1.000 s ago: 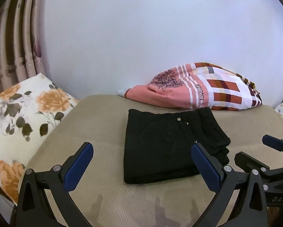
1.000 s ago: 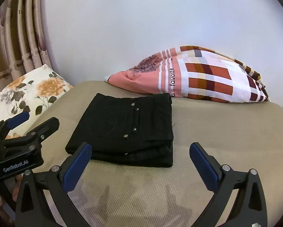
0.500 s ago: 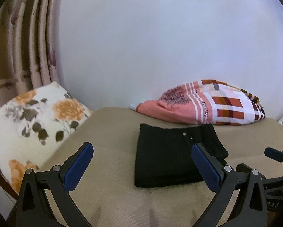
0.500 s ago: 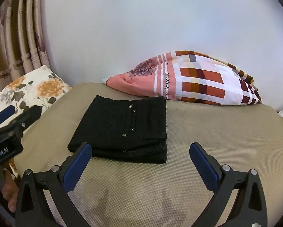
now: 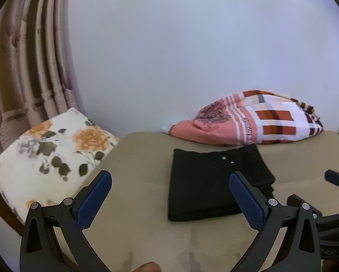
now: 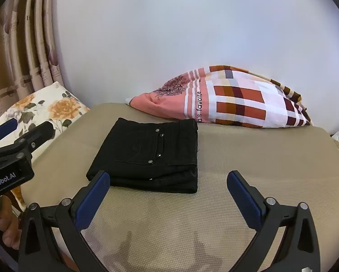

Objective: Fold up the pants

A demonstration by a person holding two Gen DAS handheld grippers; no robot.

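Note:
The black pants [image 5: 211, 181] lie folded into a compact rectangle on the tan bed surface [image 5: 142, 195]; they also show in the right wrist view [image 6: 151, 156], back pocket and rivets up. My left gripper [image 5: 170, 188] is open and empty, held above the bed, near and left of the pants. My right gripper [image 6: 167, 189] is open and empty, just in front of the pants' near edge. The left gripper shows at the left edge of the right wrist view [image 6: 17, 140].
A pink, white and plaid cloth bundle [image 6: 226, 99] lies against the white wall behind the pants. A floral pillow [image 5: 49, 154] sits at the left by the curtains [image 5: 22, 68]. Tan bed surface [image 6: 260, 154] extends to the right.
Both grippers have pulled back and risen away from the folded pants, which now look smaller and farther off. The pants have not moved.

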